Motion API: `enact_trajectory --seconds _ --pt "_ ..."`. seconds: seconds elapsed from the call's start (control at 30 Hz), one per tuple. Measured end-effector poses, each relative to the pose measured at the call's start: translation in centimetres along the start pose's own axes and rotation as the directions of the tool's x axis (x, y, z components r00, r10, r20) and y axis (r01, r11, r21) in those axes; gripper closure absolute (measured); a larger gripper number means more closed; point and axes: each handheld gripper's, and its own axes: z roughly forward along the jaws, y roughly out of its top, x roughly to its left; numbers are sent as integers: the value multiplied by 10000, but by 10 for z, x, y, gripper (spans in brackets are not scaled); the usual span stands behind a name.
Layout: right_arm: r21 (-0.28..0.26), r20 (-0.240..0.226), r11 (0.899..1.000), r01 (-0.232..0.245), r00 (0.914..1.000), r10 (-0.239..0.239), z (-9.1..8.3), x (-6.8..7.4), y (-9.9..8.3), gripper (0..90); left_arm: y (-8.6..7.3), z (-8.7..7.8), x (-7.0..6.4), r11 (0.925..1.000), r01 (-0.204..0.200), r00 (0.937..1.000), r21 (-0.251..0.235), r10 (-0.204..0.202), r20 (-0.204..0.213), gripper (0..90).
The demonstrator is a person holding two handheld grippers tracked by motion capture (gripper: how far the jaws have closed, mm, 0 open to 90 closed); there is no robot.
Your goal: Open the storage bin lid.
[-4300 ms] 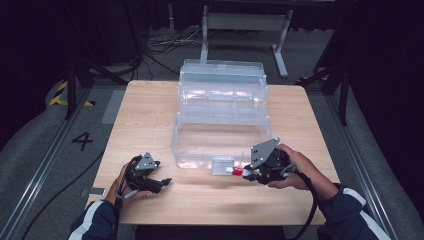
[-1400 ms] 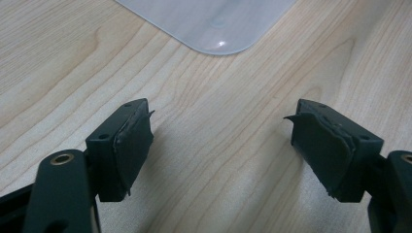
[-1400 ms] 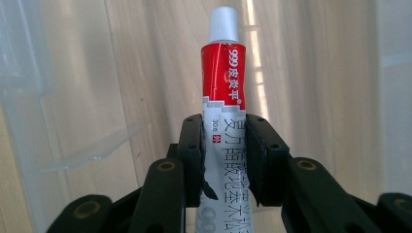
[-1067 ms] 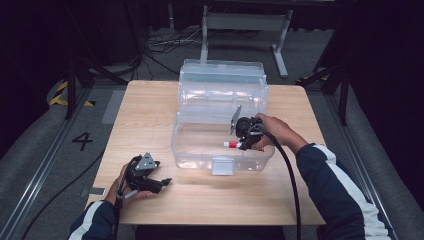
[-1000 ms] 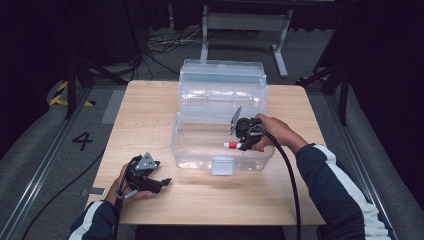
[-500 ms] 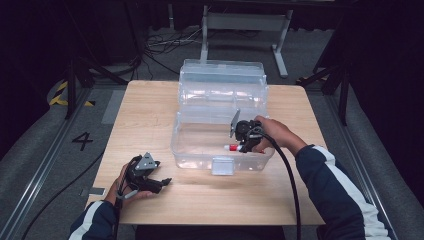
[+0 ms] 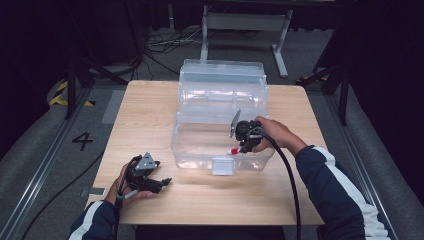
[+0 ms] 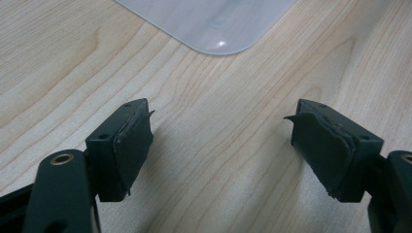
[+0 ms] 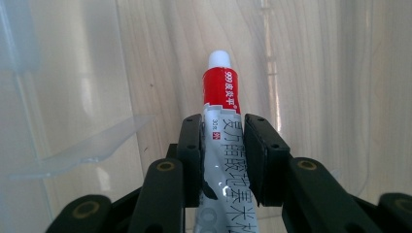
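Halfway: right gripper fingers clamped on ointment tube, held inside clear bin, unreleased. Left gripper fingers apart, idle on tabletop. Left: drop, withdraw.

table: light wood, sitting on grey floor
cables: lying tangled on floor behind table
metal stand: standing behind table, w/ white legs
floor mark "4": showing left of table
yellow-black tape: lying far left
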Motion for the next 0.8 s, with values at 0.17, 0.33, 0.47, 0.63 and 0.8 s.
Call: enact_trajectory --seconds 0.17,0.33,0.47,0.63,0.8 --pt "-167 82 9998 -69 9999 70 -4 0 -1 679 0 0 0 10000 0 10000 0 0 -2 226" --pt "-257 137 9996 -109 9998 112 -8 1 -3 665 0 0 0 10000 -1 10000 1 1 -1 227" --pt "-735 281 9970 -239 9993 260 -16 2 -7 647 0 0 0 10000 1 10000 0 -1 -1 226" --pt "-1617 414 9861 -375 9981 447 -30 6 -13 629 0 0 0 10000 0 10000 0 0 -3 226" --pt "-2716 643 9605 -600 9947 804 -44 10 -22 599 0 0 0 10000 30 10000 3 -30 -27 226"
